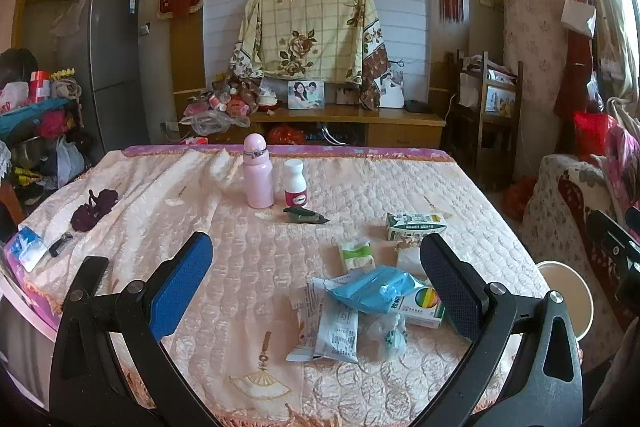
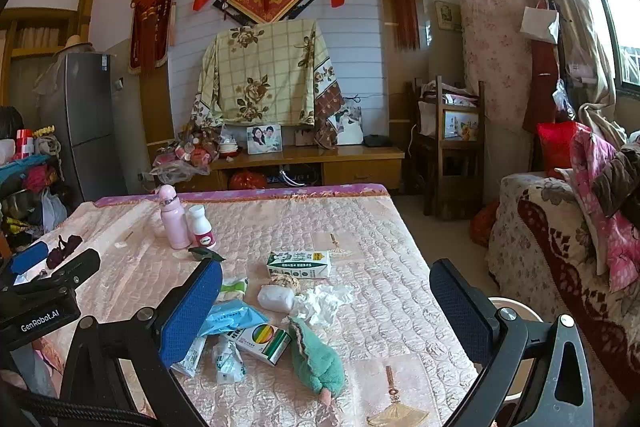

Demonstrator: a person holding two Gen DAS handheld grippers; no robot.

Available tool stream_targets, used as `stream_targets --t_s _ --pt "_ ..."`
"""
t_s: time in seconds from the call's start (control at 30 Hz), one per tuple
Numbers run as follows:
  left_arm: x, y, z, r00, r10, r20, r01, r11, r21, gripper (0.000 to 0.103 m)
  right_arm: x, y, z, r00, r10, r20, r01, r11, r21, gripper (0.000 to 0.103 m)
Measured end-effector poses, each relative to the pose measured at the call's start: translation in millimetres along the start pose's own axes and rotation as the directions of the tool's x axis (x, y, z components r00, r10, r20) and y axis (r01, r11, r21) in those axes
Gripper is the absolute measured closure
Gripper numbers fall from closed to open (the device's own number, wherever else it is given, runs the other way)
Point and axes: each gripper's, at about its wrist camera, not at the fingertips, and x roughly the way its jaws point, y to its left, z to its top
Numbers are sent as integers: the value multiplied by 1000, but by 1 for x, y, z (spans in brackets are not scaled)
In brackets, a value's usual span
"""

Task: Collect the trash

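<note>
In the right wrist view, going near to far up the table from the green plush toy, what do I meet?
green plush toy → crumpled white tissue → green-and-white carton → small white bottle with the pink label → pink bottle at the far end.

The tablecloth point(image 2: 400, 307) was pale peach, quilted, with a purple flowered border at its far edge. On it stood a pale pink bottle point(image 1: 258, 175) and a white bottle point(image 1: 294, 183) with a magenta label, beside a green-and-white carton point(image 2: 299, 264), a light blue wrapper point(image 1: 372, 289) and a white box point(image 2: 262, 342) striped in rainbow colours. A teal fuzzy toy point(image 2: 316, 359) lay near white crumpled tissue point(image 2: 322, 301), and both grippers' pads point(image 1: 182, 285) were blue on black frames.
</note>
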Motion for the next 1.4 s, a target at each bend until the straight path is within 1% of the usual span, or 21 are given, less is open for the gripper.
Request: stream_targets --t_s 0.23,0.47,0.6,0.8,0.97,1.23,1.4 --pt "4 -1 -2 1000 -2 -7 2 1000 0 0 6 -1 -2 1000 4 -19 -4 1000 11 0" --pt "4 -1 -2 1000 -2 -9 2 1000 0 0 9 -1 -3 998 -9 -60 9 1000 -6 0" --pt "4 -1 -2 1000 -2 -8 2 1000 1 0 9 -3 -5 999 0 -44 1 1000 12 0" --pt "5 -2 -3 1000 -3 -8 3 1000 0 0 13 -6 -8 999 10 -40 -9 999 35 0" --pt "6 -7 -5 1000 5 -12 -5 1000 4 0 14 -7 -11 999 8 -38 -7 1000 28 0" --pt "8 -9 -7 1000 1 -18 -1 1000 1 0 18 -9 -13 997 17 -70 -13 998 54 0" --pt "9 -10 -7 1000 3 -18 -3 1000 2 0 20 -11 -14 997 13 -79 -9 999 49 0"
